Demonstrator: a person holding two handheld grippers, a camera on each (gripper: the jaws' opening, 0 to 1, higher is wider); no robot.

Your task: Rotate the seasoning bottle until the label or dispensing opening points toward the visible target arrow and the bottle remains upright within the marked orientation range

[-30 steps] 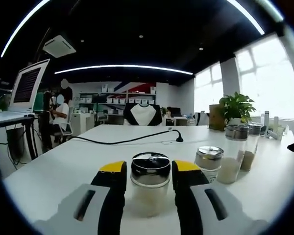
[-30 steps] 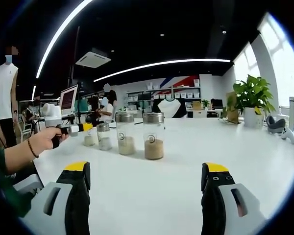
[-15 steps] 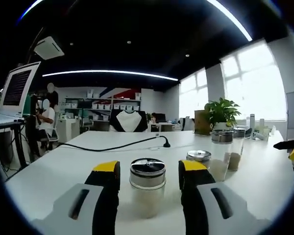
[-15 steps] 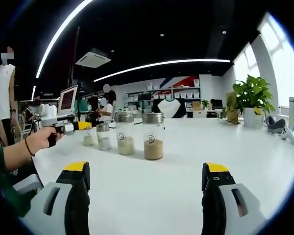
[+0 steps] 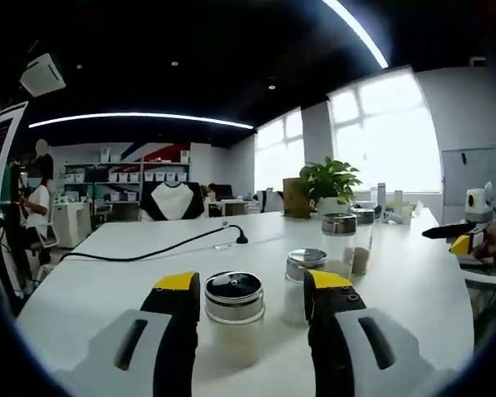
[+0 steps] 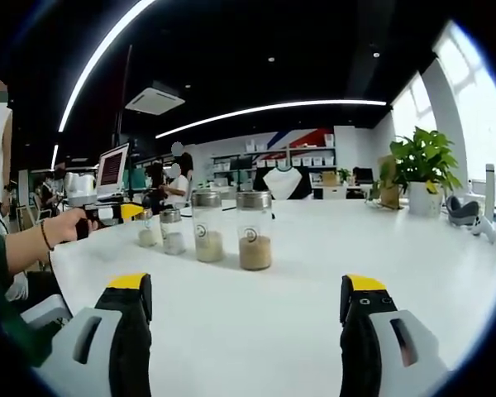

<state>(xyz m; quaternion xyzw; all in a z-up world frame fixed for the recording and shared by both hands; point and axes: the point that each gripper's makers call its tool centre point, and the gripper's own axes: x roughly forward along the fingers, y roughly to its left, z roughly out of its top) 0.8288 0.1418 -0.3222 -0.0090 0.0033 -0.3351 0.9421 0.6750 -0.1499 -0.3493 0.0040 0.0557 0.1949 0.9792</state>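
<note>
Both jaws of left gripper point(image 5: 252, 291) flank seasoning bottle point(image 5: 234, 321) (contact unclear).

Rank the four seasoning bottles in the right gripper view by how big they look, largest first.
1. Brown-filled tall bottle and pale-filled tall bottle: near equal, not ranked.
2. Short bottle.
3. Farthest short bottle, beside the left gripper; it stands farther back, so true size is unsure.

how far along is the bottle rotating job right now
Early stage. Done: the left hand-held gripper has its jaws either side of the short clear seasoning bottle with the dark shiny lid, which stands upright. Whether it is clamped is unclear. Left: the rotation itself; no target arrow is visible. The right hand-held gripper is open and idle.
</note>
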